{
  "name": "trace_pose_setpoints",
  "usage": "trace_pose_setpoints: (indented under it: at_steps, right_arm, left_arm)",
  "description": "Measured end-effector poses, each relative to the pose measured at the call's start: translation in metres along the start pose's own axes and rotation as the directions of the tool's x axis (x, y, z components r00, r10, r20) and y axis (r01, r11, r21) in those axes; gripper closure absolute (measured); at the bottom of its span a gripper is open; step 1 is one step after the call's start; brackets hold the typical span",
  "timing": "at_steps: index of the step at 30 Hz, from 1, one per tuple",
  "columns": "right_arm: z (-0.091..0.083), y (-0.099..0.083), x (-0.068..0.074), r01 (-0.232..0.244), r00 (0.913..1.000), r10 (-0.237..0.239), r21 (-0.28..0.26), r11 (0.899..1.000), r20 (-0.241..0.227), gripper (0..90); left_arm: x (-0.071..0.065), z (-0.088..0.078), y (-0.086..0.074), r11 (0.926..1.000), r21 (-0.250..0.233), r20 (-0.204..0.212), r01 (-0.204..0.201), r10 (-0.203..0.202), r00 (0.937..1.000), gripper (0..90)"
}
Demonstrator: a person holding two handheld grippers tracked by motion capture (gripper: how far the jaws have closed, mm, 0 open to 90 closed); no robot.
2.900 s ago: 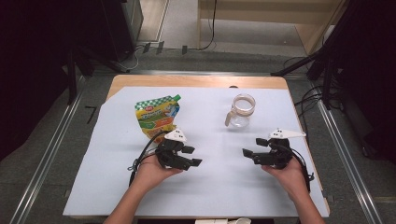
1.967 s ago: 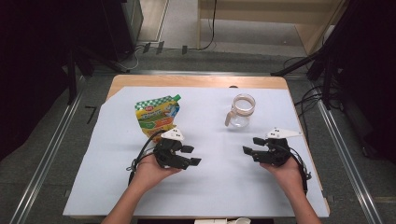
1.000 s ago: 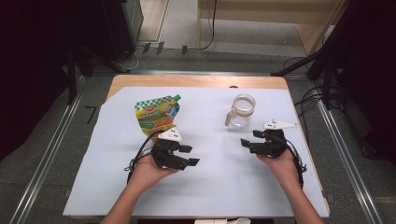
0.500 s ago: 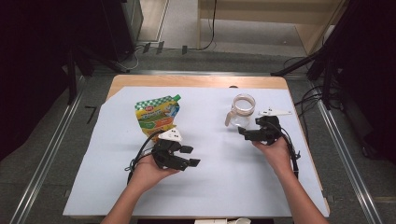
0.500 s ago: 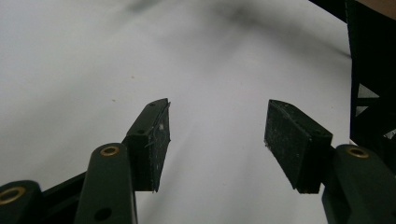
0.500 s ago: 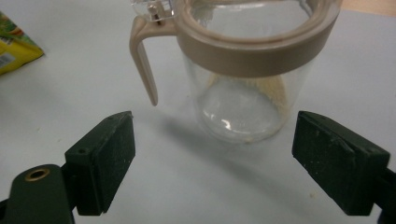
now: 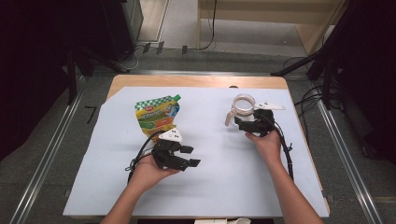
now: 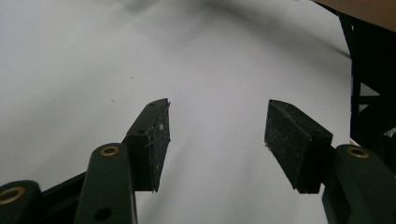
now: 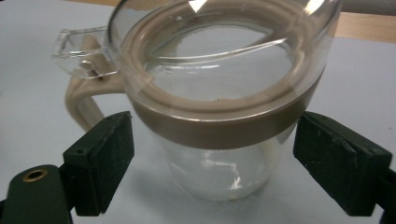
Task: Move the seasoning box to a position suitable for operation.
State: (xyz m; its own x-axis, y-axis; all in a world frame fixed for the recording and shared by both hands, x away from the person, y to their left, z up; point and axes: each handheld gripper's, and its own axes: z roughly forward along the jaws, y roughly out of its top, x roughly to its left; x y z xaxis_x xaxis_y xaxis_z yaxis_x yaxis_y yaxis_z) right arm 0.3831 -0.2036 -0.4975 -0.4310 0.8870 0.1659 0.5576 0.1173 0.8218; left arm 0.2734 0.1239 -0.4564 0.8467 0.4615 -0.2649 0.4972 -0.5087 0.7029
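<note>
Jug: a clear glass jug (image 9: pixel 219 116) with a tan band under its rim and a tan handle stands upright on the white sheet, at the far right of the worktop (image 7: pixel 196 81); in the high view it sits at (image 7: pixel 243 105).
Right fingers: the right gripper (image 9: pixel 212 163) has just been opening, and its fingers (image 9: pixel 105 158) now stand apart, one on each side of the jug below the band; a gap shows at both pads, so they seem clear of the glass, though the far side is hard to judge.
Right hand: the right hand (image 7: pixel 267 143) reaches forward and inward, with the gripper (image 7: pixel 243 122) level and pointing at the jug.
Hidden: in the right gripper view the top of the rim is cut off; in the high view the gripper covers the jug's near side.
Left fingers: the left gripper (image 8: pixel 217 135) is partly spread, its pads apart, with bare sheet between them.
Left hand: the left hand (image 7: pixel 152 170) rests on the sheet near the middle, with its gripper (image 7: pixel 189 156) pointing right.
Pouch: a green and yellow pouch (image 7: pixel 156 116) lies flat beyond the left gripper, well apart from the jug.
</note>
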Motion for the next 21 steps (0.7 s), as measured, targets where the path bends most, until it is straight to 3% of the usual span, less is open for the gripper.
trace_pose_setpoints:
  at_steps: [7,13,21]
  right_arm:
    - [0.012,-0.002,-0.001,0.002,0.9999,-0.001,-0.056,0.998,0.010,10.6]
    - [0.021,0.002,0.001,0.017,0.9994,-0.016,-0.060,0.998,0.031,9.4]
    - [0.021,0.001,0.003,0.044,0.9981,-0.041,-0.069,0.997,0.045,11.0]
  left_arm:
    - [-0.001,0.002,0.000,0.9999,0.007,0.003,-0.007,0.007,1.0000,41.0]
    - [0.000,0.002,0.000,1.0000,0.002,0.004,0.000,0.000,1.0000,41.0]
    - [0.000,0.003,0.000,1.0000,0.009,0.010,0.002,-0.002,0.9999,41.0]
